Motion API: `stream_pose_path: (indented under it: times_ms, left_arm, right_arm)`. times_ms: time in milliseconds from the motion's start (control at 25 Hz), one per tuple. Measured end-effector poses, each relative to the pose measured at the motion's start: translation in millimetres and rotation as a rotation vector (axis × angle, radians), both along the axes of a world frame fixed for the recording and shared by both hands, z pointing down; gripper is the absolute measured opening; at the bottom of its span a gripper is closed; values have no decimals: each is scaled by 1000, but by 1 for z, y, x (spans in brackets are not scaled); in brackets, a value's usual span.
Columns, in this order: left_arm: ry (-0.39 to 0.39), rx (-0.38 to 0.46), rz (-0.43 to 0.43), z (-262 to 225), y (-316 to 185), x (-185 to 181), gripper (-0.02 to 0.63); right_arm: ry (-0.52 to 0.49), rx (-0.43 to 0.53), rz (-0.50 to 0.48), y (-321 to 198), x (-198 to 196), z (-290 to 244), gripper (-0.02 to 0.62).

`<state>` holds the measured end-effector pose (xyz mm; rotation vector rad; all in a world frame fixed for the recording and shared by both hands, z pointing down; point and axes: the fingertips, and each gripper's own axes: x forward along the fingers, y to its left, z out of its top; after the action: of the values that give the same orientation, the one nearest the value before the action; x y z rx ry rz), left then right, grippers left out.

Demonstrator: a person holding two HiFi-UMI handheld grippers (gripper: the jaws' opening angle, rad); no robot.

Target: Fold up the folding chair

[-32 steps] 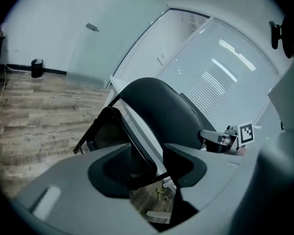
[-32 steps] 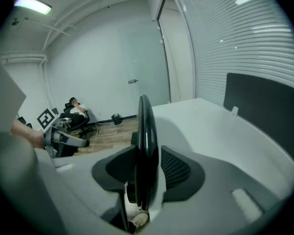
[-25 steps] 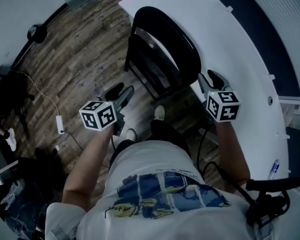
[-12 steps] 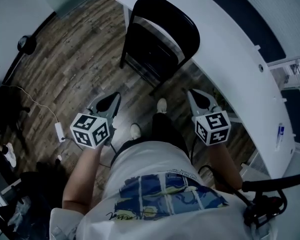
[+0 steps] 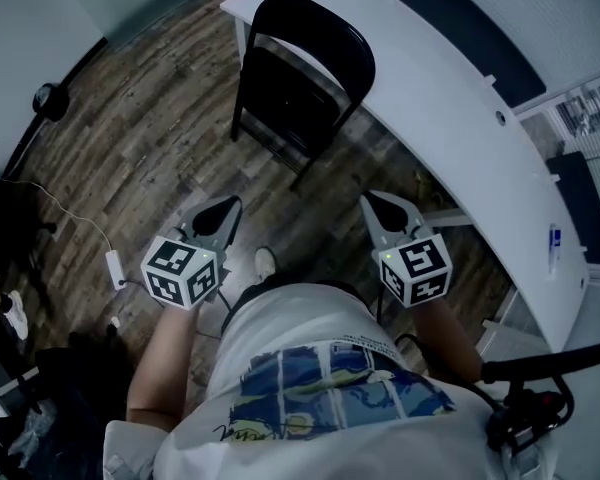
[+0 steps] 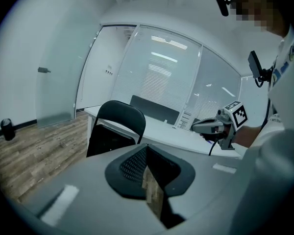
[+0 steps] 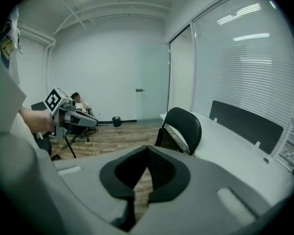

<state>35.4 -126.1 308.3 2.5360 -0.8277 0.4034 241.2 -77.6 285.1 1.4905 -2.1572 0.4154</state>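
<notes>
Head view: my left gripper (image 5: 226, 208) and right gripper (image 5: 373, 204), both pinched together and empty, sit short of the folding chair (image 5: 298, 93); it looks stiff-framed, so I'd grip its backrest (image 5: 315, 30).

Folding chair (image 5: 315, 33): black, smooth, slight sheen on backrest; frame looks metal.
Floor (image 5: 150, 138): wood planks, grained, matt.
Table (image 5: 450, 118): white, smooth.
Left gripper (image 5: 225, 210), right gripper (image 5: 375, 206): grey matt plastic; pads (image 6: 132, 165) black, mesh-textured.
Shirt (image 5: 320, 368): printed cloth.

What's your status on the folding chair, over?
Left gripper and right gripper: jaws shut, empty, touching nothing. Folding chair looks folded, upright beside white desk. Nothing in the way.
</notes>
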Motion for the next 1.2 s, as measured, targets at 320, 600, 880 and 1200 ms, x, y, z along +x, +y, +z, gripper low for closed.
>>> stream_pose_path:
  times_ms: [320, 600, 880, 1200]
  left_arm:
    - [7, 14, -18, -21, 87, 37, 2]
    - [-13, 8, -50, -35, 177, 50, 2]
    - [-38, 18, 1, -46, 229, 45, 2]
    - [-9, 46, 47, -63, 252, 5, 2]
  right_arm:
    - [-15, 42, -43, 89, 24, -14, 3]
    - [-62, 52, -88, 164, 31, -13, 3]
    - [-70, 64, -82, 216, 21, -17, 3]
    - [-49, 94, -69, 239, -30, -37, 2]
